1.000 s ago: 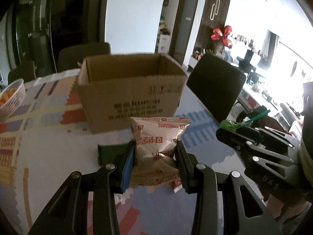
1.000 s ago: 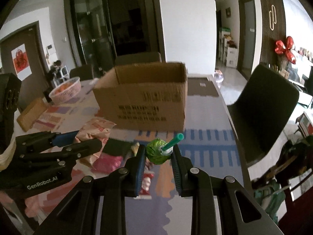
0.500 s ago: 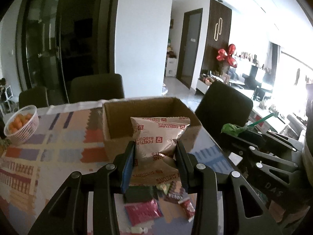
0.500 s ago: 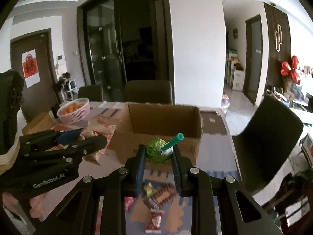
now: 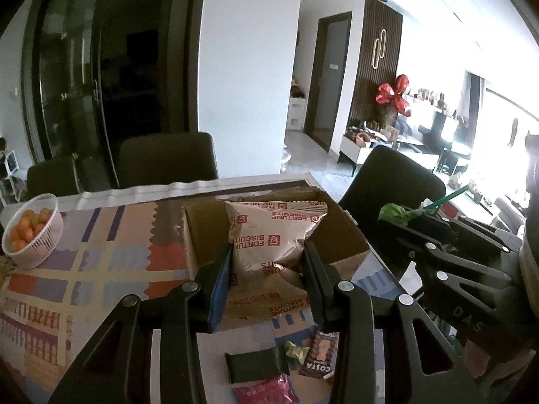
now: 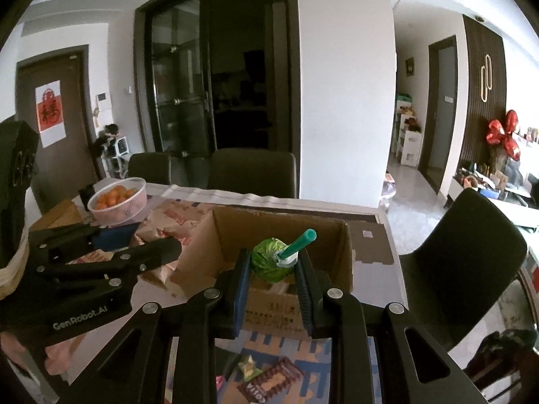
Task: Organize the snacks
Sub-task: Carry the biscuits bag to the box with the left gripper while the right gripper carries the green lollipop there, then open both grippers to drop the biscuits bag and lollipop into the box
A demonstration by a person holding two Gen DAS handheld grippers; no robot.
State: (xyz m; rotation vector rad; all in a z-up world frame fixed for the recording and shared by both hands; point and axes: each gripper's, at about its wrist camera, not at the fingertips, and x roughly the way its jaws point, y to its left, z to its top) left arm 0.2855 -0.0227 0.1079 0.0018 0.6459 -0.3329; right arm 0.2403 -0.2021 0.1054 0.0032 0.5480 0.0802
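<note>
Left wrist view shows your left gripper (image 5: 267, 266) clamped on the Fortune Biscuits bag (image 5: 273, 235), both pads pressing its lower sides so the puffy pack stands upright between them; gripping low likely keeps the air-filled top from crumpling. The bag hangs in front of the open cardboard box (image 5: 198, 232), which sits on the patterned table (image 5: 101, 269) with its flaps spread, so the mouth is free to receive it. In the right wrist view, your right gripper (image 6: 273, 271) is closed tight on a green-wrapped lollipop (image 6: 269, 259), pinching the round head with the teal stick angled up and away, probably because the head gives the pads more to bite on than the thin stick. It too is poised over the box's near wall. Loose snacks (image 6: 269, 378) lie on the table below both tools, waiting for later trips. A basket of oranges (image 5: 32, 230) sits well apart at the far left and looks unrelated.
</note>
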